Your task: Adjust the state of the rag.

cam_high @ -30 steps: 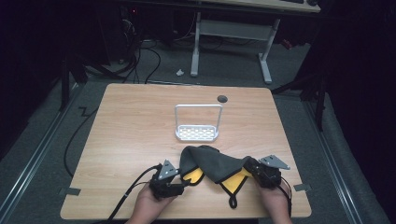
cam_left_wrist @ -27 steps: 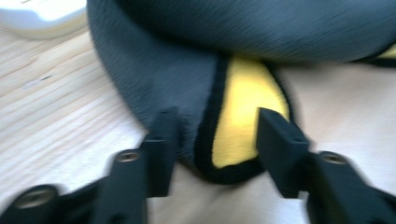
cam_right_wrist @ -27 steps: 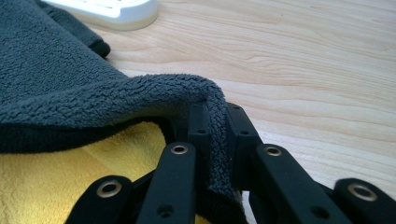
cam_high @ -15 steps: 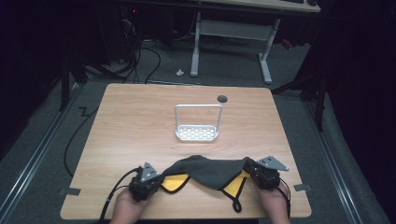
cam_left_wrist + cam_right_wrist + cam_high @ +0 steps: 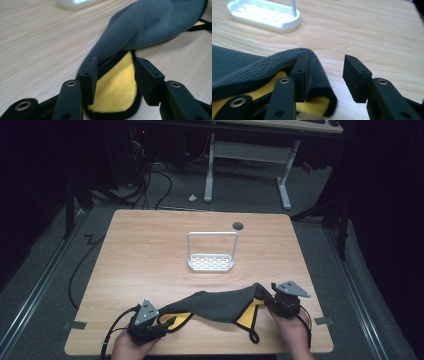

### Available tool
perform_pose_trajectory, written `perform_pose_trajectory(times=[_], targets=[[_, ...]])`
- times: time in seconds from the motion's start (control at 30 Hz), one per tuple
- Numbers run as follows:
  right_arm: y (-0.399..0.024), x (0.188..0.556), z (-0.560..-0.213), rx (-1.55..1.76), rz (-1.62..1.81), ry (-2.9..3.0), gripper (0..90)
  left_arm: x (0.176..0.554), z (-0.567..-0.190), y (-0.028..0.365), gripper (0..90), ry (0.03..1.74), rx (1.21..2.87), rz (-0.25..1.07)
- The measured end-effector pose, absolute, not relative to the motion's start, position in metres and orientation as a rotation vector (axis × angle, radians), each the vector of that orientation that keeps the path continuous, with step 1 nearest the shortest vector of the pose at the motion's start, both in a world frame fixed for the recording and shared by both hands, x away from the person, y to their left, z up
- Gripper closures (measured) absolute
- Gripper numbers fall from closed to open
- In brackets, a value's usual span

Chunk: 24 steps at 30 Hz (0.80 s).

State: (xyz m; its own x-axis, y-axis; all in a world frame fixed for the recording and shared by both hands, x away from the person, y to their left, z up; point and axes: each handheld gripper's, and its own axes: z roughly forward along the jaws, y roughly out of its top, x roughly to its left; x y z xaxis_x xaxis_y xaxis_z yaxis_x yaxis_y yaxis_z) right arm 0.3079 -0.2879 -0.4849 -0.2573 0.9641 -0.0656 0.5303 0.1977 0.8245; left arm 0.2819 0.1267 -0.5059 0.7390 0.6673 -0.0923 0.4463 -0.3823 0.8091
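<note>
Now your wooden table [image 5: 150,250] carries a grey-and-yellow cloth [image 5: 220,304] stretched along its near edge, nearer you than the white rack [image 5: 210,262]; your left gripper [image 5: 167,324] stands at the cloth's left end, your right gripper [image 5: 267,301] at its right end; both have just been opening, jaws released, cloth loose between them.

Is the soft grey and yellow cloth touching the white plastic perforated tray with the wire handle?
Apart. In the high view, bare wooden table shows between the grey and yellow cloth and the white perforated tray.
</note>
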Motion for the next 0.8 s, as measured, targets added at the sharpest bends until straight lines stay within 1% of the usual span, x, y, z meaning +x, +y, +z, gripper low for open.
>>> perform_pose_trajectory(times=[0.1, 0.17, 0.27, 0.4, 0.47, 0.53, 0.57, 0.6, 0.63, 0.7, 0.8], targets=[[-0.293, 0.290, -0.480, 1.381, 0.952, 1.869, 55.6, 0.279, -0.506, 0.111, 51.1, 0.805, 2.045, 0.281], [-0.292, 0.278, -0.481, 1.361, 0.959, 1.884, 58.0, 0.278, -0.506, 0.096, 50.3, 0.768, 2.057, 0.277], [-0.287, 0.264, -0.491, 1.354, 0.978, 1.927, 64.6, 0.279, -0.508, 0.077, 48.1, 0.747, 2.057, 0.251], [-0.276, 0.262, -0.505, 1.352, 0.958, 2.009, 65.8, 0.284, -0.517, 0.042, 43.5, 0.695, 2.089, 0.249], [-0.273, 0.264, -0.506, 1.358, 0.968, 2.021, 66.1, 0.289, -0.523, 0.026, 44.0, 0.690, 2.139, 0.299], [-0.271, 0.265, -0.507, 1.352, 0.988, 2.032, 67.2, 0.293, -0.526, 0.020, 53.1, 0.703, 2.164, 0.330], [-0.269, 0.265, -0.507, 1.350, 0.991, 2.040, 67.7, 0.295, -0.527, 0.018, 61.5, 0.705, 2.167, 0.326], [-0.267, 0.265, -0.507, 1.334, 0.986, 2.054, 68.6, 0.296, -0.527, 0.018, 68.1, 0.706, 2.159, 0.330], [-0.265, 0.264, -0.508, 1.330, 0.990, 2.067, 69.7, 0.297, -0.525, 0.019, 78.1, 0.712, 2.149, 0.332], [-0.262, 0.264, -0.511, 1.324, 0.994, 2.102, 71.1, 0.298, -0.520, 0.024, 89.7, 0.725, 2.122, 0.328], [-0.256, 0.266, -0.516, 1.297, 0.968, 2.158, 72.5, 0.299, -0.507, 0.037, 89.8, 0.747, 2.057, 0.294]])
